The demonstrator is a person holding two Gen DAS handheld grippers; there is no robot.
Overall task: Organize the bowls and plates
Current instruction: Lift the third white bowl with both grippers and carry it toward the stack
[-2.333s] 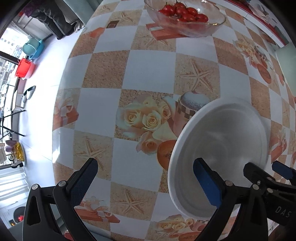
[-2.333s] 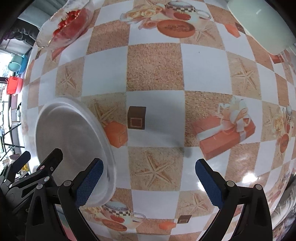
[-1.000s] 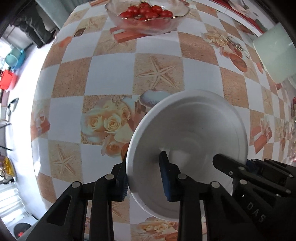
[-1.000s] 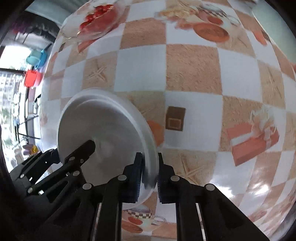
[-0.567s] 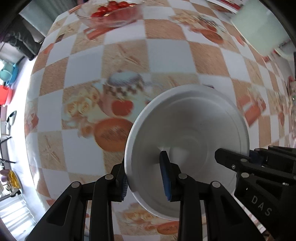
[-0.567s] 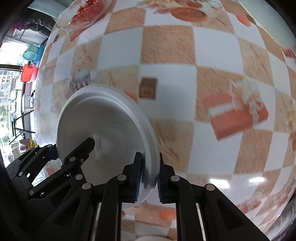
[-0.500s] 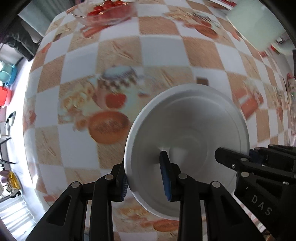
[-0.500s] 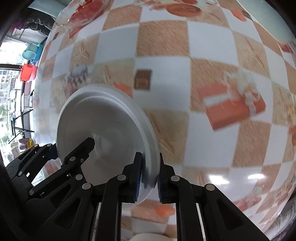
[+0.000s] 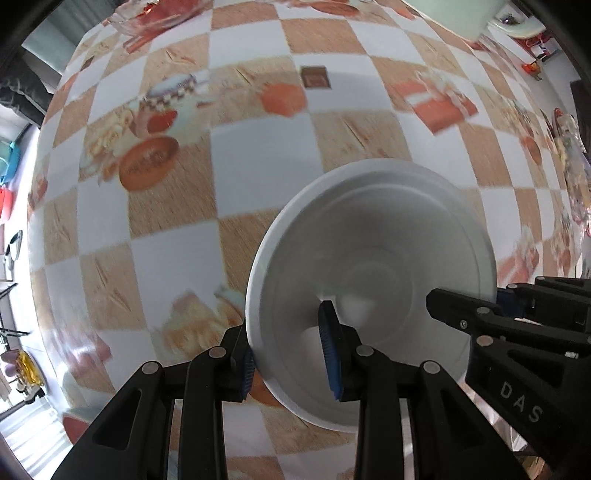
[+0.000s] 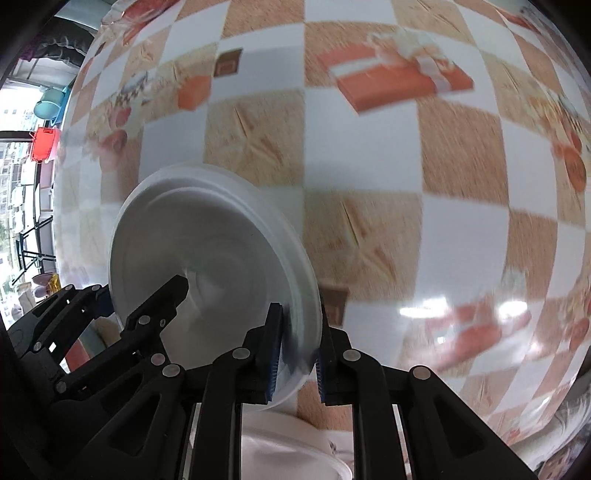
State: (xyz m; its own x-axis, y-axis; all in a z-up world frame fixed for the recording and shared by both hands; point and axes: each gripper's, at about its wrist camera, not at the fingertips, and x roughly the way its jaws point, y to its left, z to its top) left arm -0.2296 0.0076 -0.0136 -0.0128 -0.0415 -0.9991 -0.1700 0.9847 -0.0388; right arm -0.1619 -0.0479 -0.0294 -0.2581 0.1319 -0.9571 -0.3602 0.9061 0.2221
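Gripping: left gripper (image 9: 288, 347) clenched on near-left rim of white plate (image 9: 376, 258); right gripper (image 10: 297, 350) clenched on its opposite rim | Plate: tilted, held above checkered tablecloth (image 9: 258, 155) | Elsewhere: glass bowl of tomatoes (image 9: 162, 13) at far edge; another white dish (image 10: 295, 450) below right gripper

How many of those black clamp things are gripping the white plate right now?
2. The left gripper clamps the white plate on its left rim; the right gripper clamps the opposite rim. No others show.
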